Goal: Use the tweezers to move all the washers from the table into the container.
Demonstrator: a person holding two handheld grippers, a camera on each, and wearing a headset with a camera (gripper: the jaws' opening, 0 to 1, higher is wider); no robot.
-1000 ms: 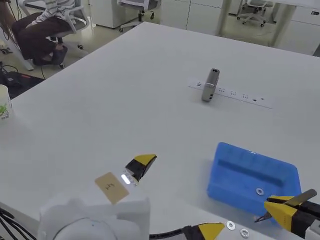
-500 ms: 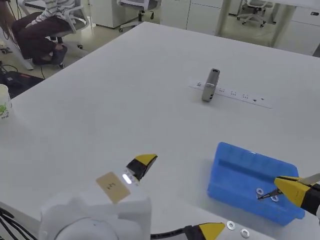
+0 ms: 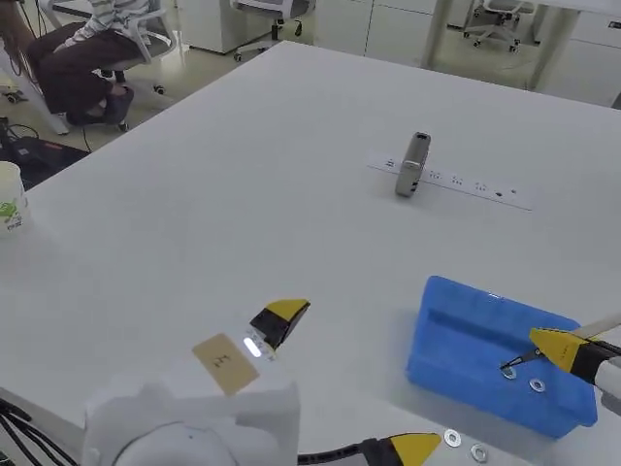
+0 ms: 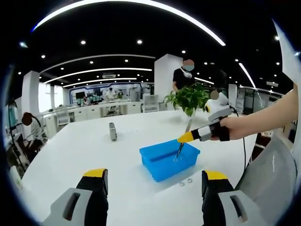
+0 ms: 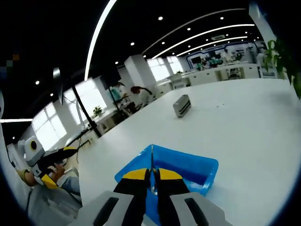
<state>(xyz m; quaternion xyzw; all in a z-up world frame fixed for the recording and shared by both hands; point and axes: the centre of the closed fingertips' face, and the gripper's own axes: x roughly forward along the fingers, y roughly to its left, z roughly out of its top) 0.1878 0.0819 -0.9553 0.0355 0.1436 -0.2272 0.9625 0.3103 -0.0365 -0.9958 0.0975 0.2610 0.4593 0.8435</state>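
Observation:
A blue container (image 3: 485, 335) stands at the table's near right with two washers (image 3: 537, 385) lying in it. Two more washers (image 3: 452, 439) lie on the table in front of it. My right gripper (image 3: 572, 354) is shut on the tweezers (image 3: 519, 361), whose tips point down into the container close to one washer. The right gripper view looks along the tweezers (image 5: 152, 160) into the container (image 5: 188, 167). My left gripper (image 3: 349, 379) is open and holds nothing, left of the container. From the left gripper view, the right gripper (image 4: 188, 137) hovers over the container (image 4: 164, 162).
A silver device (image 3: 412, 163) rests on a flat white power strip (image 3: 456, 183) at the far middle of the table. A paper cup (image 3: 10, 194) stands at the left edge. A person sits on a chair (image 3: 87, 49) beyond the table's far left corner.
The right gripper has carried the tweezers from the table in front of the container up over it. A second washer now lies inside. The left gripper has stayed put.

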